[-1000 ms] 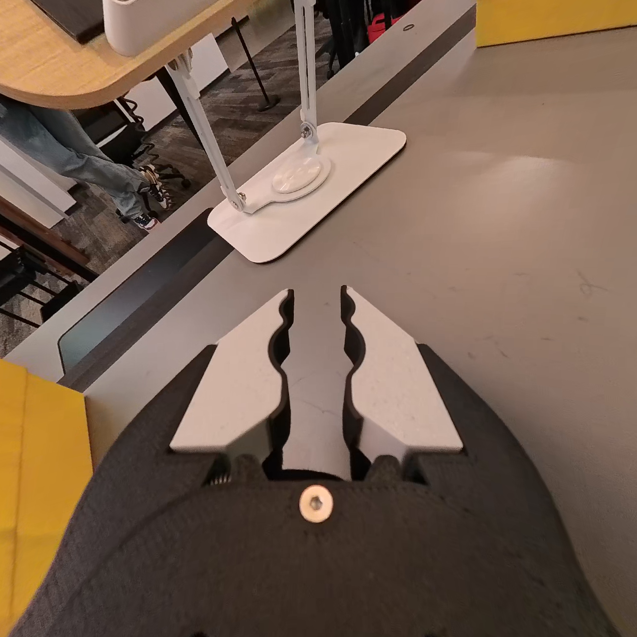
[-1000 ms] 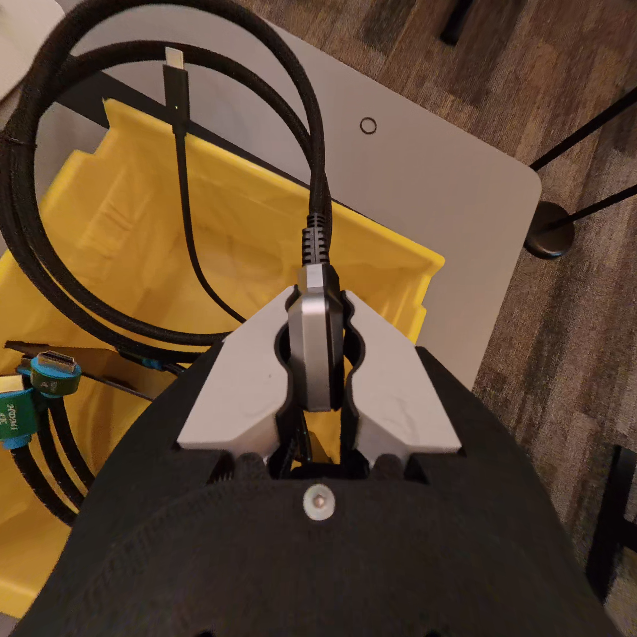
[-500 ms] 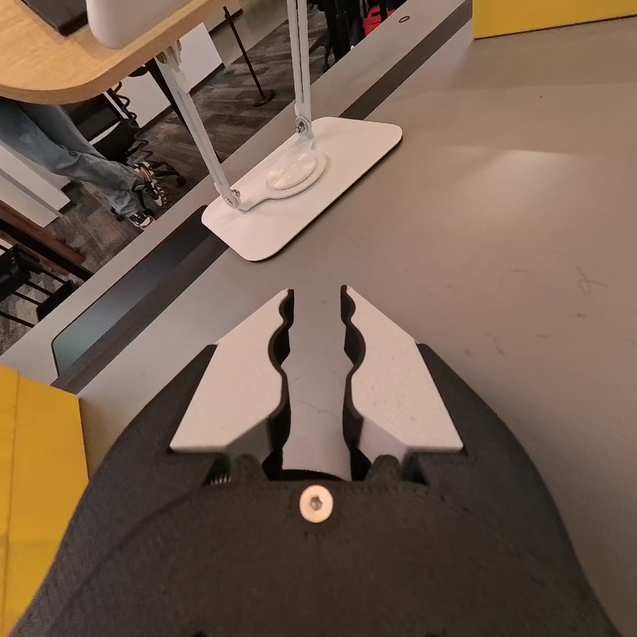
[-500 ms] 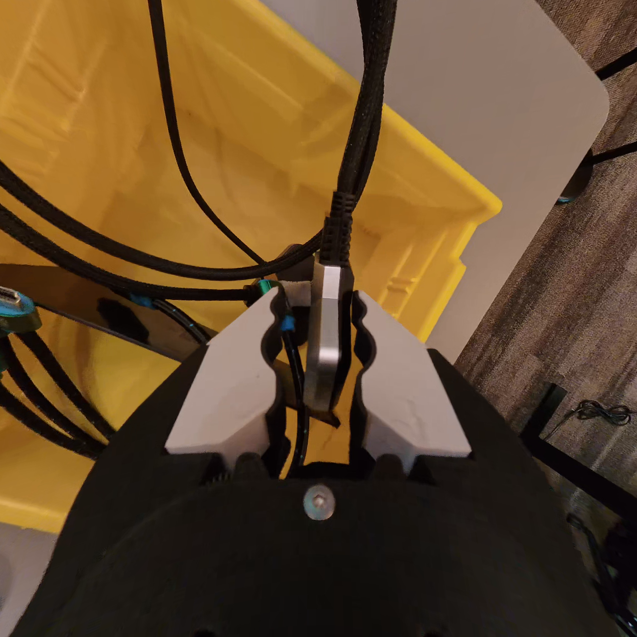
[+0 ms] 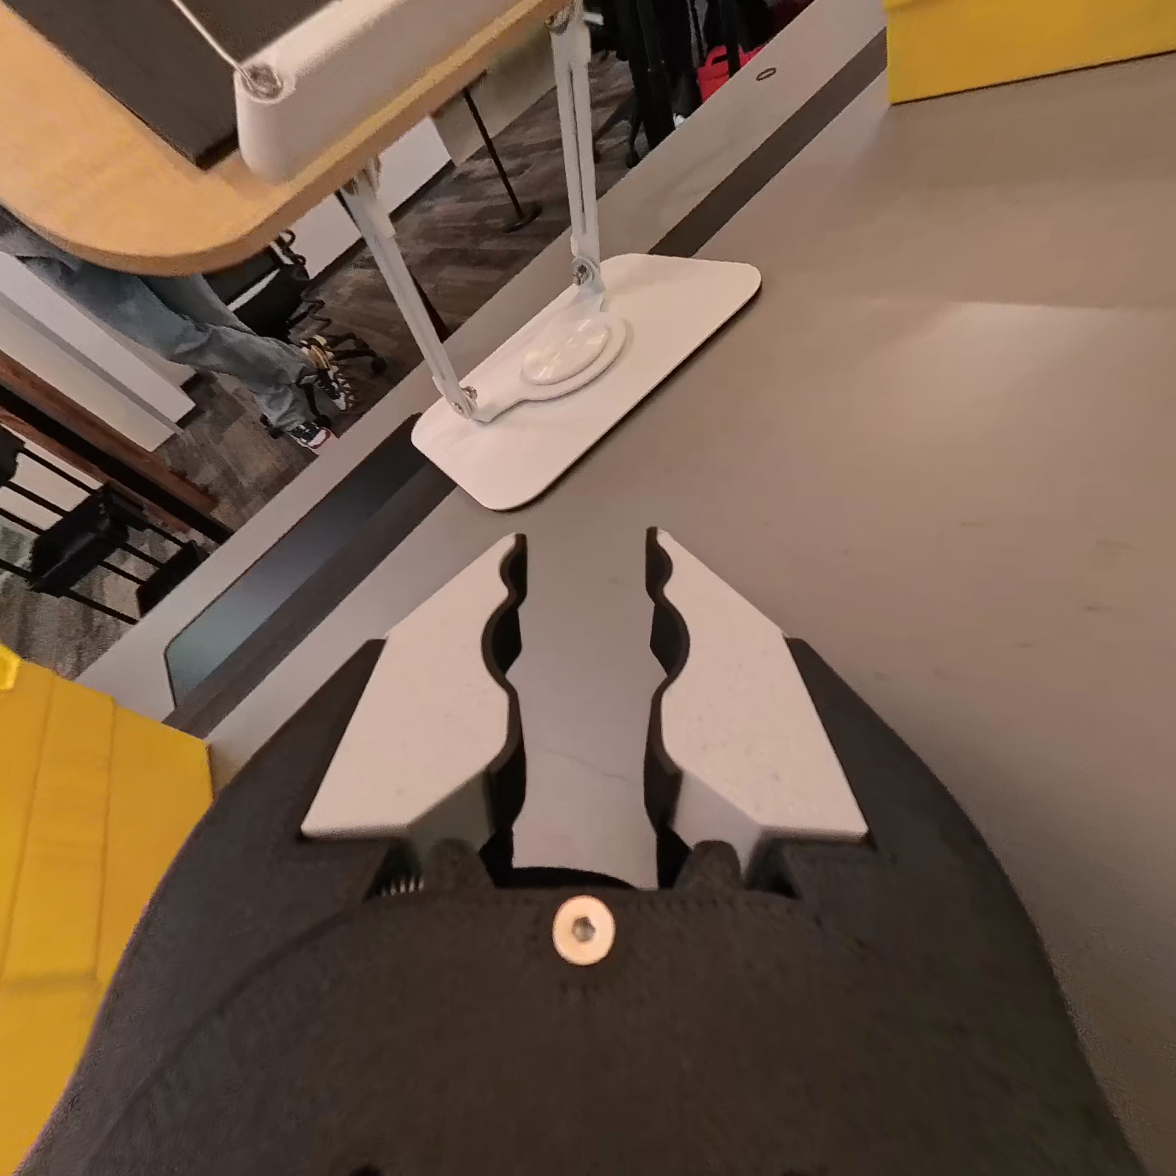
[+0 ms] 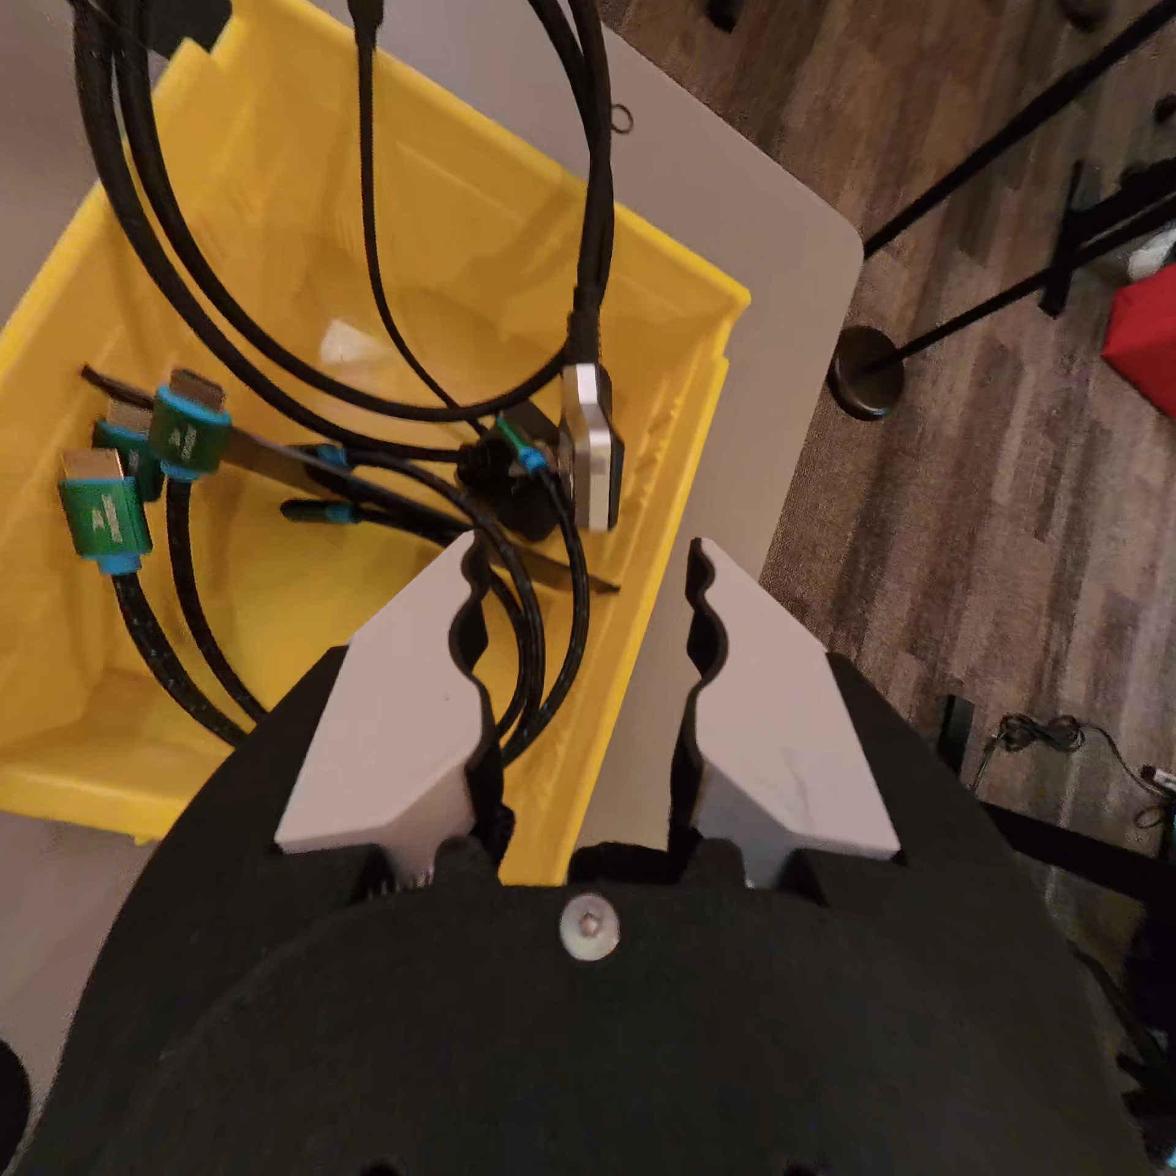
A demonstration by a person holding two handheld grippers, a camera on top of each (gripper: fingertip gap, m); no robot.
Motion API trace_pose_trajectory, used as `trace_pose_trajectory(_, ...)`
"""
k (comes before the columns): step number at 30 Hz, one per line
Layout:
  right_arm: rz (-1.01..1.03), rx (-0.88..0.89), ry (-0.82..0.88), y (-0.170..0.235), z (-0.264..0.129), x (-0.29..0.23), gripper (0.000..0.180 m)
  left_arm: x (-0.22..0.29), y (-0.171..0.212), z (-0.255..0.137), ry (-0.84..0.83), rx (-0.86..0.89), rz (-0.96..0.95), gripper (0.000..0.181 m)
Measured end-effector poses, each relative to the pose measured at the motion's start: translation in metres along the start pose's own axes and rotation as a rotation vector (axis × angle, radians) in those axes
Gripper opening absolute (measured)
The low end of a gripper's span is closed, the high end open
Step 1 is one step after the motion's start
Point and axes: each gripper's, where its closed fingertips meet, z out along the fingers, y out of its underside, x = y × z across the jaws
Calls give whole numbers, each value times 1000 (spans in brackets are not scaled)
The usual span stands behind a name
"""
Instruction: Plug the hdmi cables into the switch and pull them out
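In the right wrist view my right gripper (image 6: 582, 544) is open and empty above the right end of a yellow bin (image 6: 674, 522). A silver-grey connector (image 6: 595, 448) on a thick black braided cable (image 6: 595, 191) hangs free just beyond the fingertips, over the bin. Several HDMI cables with green and blue plugs (image 6: 108, 515) lie in the bin at the left. A black boxy part (image 6: 509, 471) sits among the cables; I cannot tell if it is the switch. In the left wrist view my left gripper (image 5: 585, 541) is open and empty over the bare grey table (image 5: 891, 509).
A white stand base (image 5: 592, 382) with two thin arms sits ahead of the left gripper, carrying a wooden board (image 5: 127, 191). Yellow bins sit at the left edge (image 5: 63, 859) and far right (image 5: 1018, 38). A person's legs (image 5: 210, 343) show beyond the table. Tripod feet (image 6: 865, 375) stand on the floor. The left gripper's tips are roughly 60 cm from the right gripper's. The silver-grey connector (image 6: 595, 448) is about 4 cm from my right fingertips and 55 cm from my left.
My right gripper has opened and let go of the silver-grey connector, which now hangs over the bin beyond the fingertips. My left gripper has opened a little wider.
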Motion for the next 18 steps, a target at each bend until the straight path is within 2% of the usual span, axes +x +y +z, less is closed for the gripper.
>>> trace_pose_trajectory(6, 136, 41, 0, 51, -15, 2, 68, -18, -23, -11, -116, 20, 44, 40)
trace_pose_trajectory(11, 236, 104, 0, 77, -12, 8, 59, -44, -60, -31, -145, 36, -51, 51)
trace_pose_trajectory(15, 303, 111, -59, 96, -1, 4, 59, -96, -73, -71, -304, -38, 38, 60)
trace_pose_trajectory(18, 326, 137, -132, 97, 5, -6, 53, -148, -56, -116, -456, -141, 85, 62)
